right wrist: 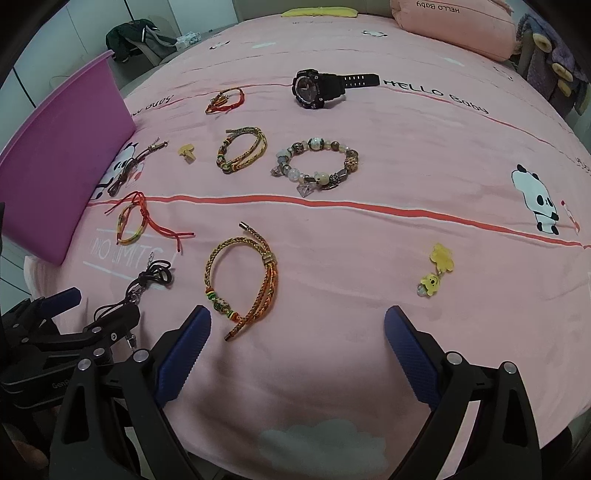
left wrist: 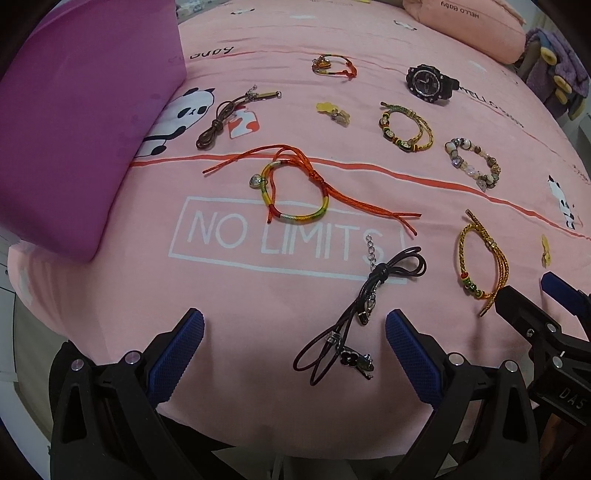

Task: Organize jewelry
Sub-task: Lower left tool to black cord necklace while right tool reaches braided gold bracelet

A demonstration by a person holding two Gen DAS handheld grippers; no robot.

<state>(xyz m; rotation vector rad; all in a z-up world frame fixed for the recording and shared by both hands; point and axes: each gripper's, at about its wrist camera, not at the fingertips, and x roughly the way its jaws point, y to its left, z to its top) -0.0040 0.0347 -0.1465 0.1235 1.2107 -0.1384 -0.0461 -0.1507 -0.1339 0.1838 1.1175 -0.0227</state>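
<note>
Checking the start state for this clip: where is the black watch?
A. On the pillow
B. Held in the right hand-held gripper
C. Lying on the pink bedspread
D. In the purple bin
C: the watch lies on the bedspread, far from both open hand-held grippers and outside the bin.

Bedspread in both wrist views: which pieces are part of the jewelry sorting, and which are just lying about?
Belongs to the job:
black watch
beaded bracelet
gold braided bracelet
rainbow cord bracelet
black cord necklace
yellow bear charm
purple bin, likely the container

Just lying about:
pink pillow
dark clothing
plush toy
</note>
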